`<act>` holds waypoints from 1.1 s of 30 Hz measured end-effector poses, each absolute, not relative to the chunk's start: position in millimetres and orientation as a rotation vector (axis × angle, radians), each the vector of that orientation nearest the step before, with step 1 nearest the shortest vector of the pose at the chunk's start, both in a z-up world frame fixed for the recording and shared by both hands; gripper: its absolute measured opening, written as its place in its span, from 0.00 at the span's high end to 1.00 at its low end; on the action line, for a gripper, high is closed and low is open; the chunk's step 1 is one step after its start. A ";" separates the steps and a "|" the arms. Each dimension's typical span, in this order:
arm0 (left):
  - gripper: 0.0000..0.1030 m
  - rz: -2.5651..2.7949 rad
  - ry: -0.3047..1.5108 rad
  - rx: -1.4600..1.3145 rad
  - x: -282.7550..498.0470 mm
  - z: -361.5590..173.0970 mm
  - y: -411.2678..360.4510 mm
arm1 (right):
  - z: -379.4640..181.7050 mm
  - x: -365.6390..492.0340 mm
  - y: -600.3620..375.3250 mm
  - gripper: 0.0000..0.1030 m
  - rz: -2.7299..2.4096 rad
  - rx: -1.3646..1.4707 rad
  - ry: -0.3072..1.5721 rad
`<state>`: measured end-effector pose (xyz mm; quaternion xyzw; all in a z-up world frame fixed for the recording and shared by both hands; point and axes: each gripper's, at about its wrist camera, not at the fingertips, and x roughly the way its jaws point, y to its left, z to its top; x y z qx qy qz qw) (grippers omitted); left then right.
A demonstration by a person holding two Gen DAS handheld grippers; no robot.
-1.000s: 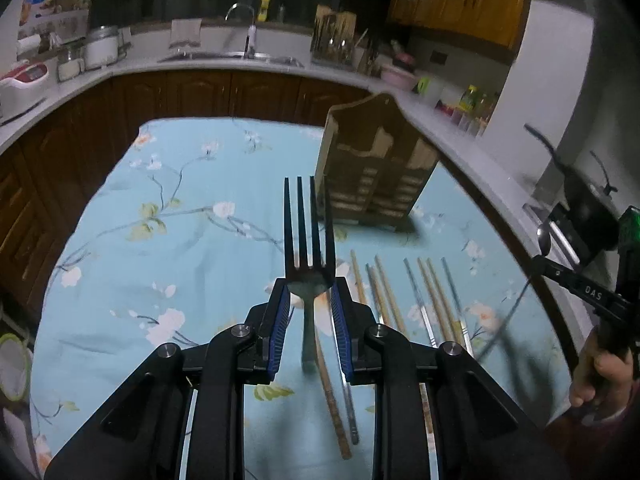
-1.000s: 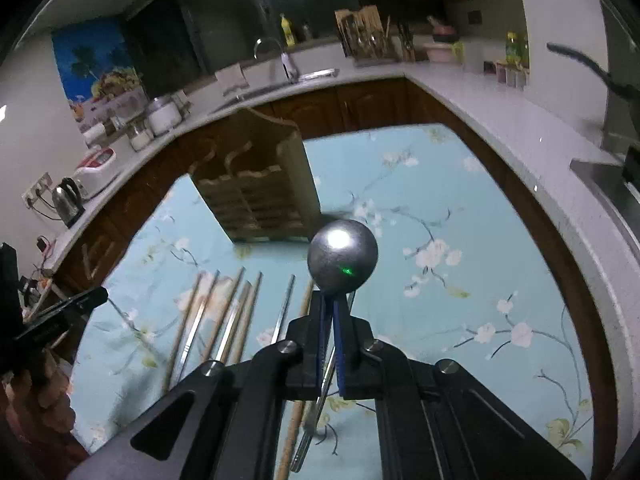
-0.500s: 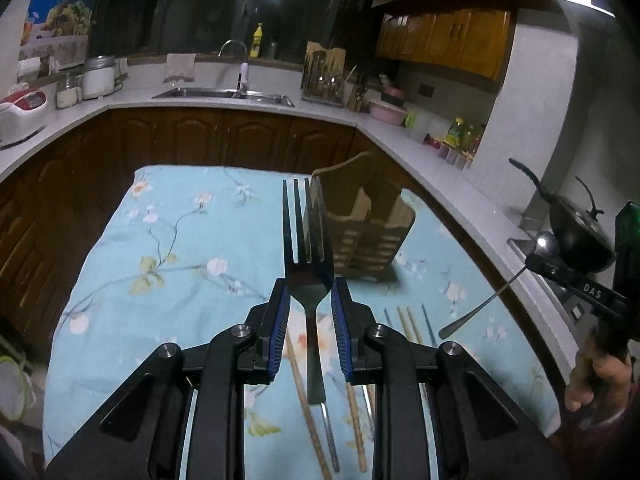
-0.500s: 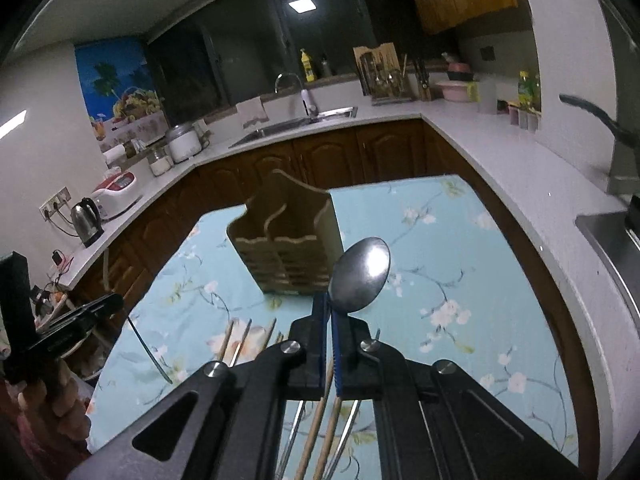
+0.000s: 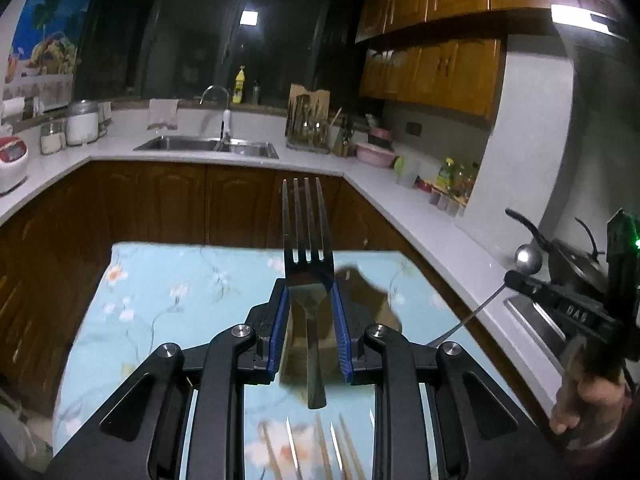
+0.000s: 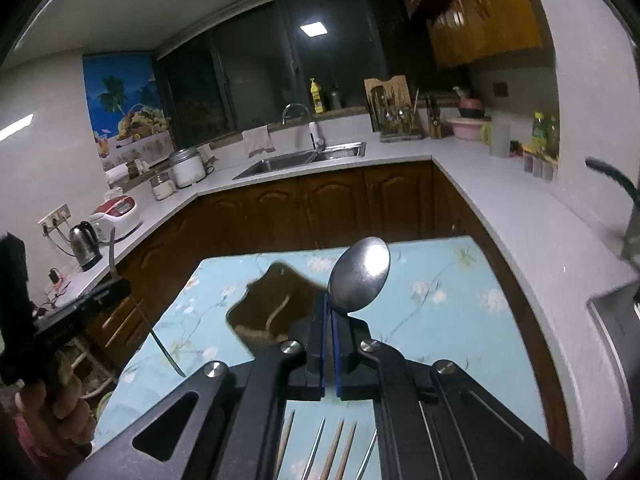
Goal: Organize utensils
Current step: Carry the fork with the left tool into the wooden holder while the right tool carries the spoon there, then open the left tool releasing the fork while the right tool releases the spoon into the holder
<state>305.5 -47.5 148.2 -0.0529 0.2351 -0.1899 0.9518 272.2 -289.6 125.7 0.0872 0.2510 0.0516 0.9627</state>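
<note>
Dim kitchen at night: two hand-held grippers raised a fork and a spoon above a floral-clothed counter.

Landmark was the wooden utensil holder (image 6: 272, 312) standing on the counter (image 6: 440, 292), which wore a pale blue flowered cloth. Above and just in front of that holder, the left hand-held gripper (image 5: 308, 312) pinched a metal fork (image 5: 307, 264) across its neck, tines pointing away. To the holder's right, the right hand-held gripper (image 6: 329, 344) was pressed together on the handle of a spoon (image 6: 360, 276), bowl up. In front of the holder, nearer the cameras, several chopsticks (image 6: 332, 452) lay loose on the cloth. Judging from this, the sorting was at an early stage: fork and spoon were lifted but not yet slotted, and the chopsticks remained to be gathered. Whether the holder already contained anything could not be told.
</note>
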 end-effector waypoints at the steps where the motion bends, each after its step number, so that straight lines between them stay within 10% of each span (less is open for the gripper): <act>1: 0.81 -0.391 0.471 -0.111 316.4 153.0 -51.9 | 127.3 278.2 -290.7 0.98 0.102 0.176 0.508; 33: 0.80 -0.395 0.674 -0.061 425.9 29.5 -113.1 | 31.4 401.8 -261.1 0.98 0.126 0.068 0.744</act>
